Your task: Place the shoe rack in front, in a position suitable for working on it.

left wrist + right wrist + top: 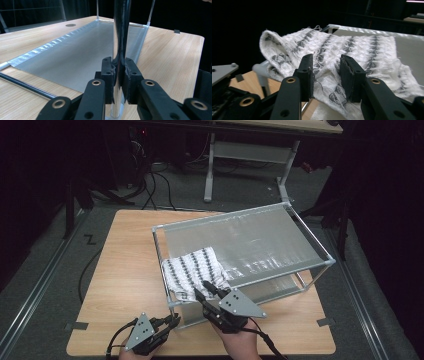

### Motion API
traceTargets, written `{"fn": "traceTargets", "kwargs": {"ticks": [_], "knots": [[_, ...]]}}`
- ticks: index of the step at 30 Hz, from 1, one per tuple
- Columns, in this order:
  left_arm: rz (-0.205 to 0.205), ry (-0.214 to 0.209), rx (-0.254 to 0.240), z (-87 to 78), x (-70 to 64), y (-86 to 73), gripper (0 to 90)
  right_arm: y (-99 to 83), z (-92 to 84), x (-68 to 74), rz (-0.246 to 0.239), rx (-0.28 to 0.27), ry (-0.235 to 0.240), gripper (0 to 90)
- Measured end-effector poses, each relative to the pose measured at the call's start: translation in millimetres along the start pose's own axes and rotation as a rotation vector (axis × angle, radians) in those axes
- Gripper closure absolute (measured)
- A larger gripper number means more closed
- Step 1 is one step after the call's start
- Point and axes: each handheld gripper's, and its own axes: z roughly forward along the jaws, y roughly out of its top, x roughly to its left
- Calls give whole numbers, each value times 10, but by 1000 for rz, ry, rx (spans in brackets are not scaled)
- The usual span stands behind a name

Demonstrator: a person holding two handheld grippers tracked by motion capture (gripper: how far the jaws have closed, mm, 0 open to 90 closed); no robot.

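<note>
A metal-framed rack (235,216) with grey mesh shelves stands on the wooden table (127,270). A white fuzzy cloth (195,265) with dark patterned stripes lies on the near left corner of the top shelf and droops over the front rail. My left gripper (175,320) is shut on the rack's front left post (121,30), its pads (109,68) pressed against the shiny tube. My right gripper (204,289) reaches over the cloth's near edge. Its jaws stand partly apart, with the cloth (357,45) under and between them (327,58) and no clear pinch.
The lower mesh shelf (75,57) spreads out behind the held post, with a thin dark rail (27,86) at its left. Bare tabletop lies left of the rack. A desk frame (247,155) and cables stand on the floor beyond the table.
</note>
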Motion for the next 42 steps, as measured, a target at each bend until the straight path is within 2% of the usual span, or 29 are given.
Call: {"fn": "traceTargets", "kwargs": {"ticks": [4, 6, 10, 11, 12, 15, 17, 18, 20, 21, 22, 27, 31, 37, 42], "knots": [[0, 1, 0, 0, -1, 1, 806, 13, 17, 74, -14, 1, 13, 628], [0, 1, 1, 0, -1, 2, 806, 32, 19, 83, -22, 1, -3, 605], [0, 0, 1, 1, -2, 2, 806, 92, 11, 62, 13, -35, -14, 450], [0, 0, 1, 1, -2, 2, 806, 92, 11, 62, 13, -35, -14, 450], [1, 0, 1, 1, -2, 2, 806, 113, 43, 37, 35, -25, -23, 348], [2, 0, 2, 1, -2, 2, 806, 105, 75, 23, 46, -8, -37, 321], [1, 1, 2, 1, -2, 2, 806, 67, 137, 4, 68, 43, -35, 302], [2, 0, 2, 1, -2, 2, 806, 52, 149, -2, 71, 43, -33, 316], [2, 1, 2, 1, -2, 2, 806, 53, 149, -1, 74, 50, -14, 402], [2, 1, 2, 1, -2, 2, 806, 53, 149, -1, 74, 50, -14, 402], [2, 1, 3, 0, -4, 3, 806, 59, 150, -1, 71, 61, -1, 489], [2, 1, 4, -1, -6, 4, 806, 67, 151, -19, 69, 79, 15, 657], [4, -2, 4, -1, -10, 4, 806, 68, 150, -26, 46, 80, 27, 779], [4, -3, 4, 3, -8, 5, 806, 68, 148, -58, 40, 68, 38, 813], [4, -4, 3, 9, -9, 5, 806, 137, 42, -103, 30, 18, 8, 813]]}}
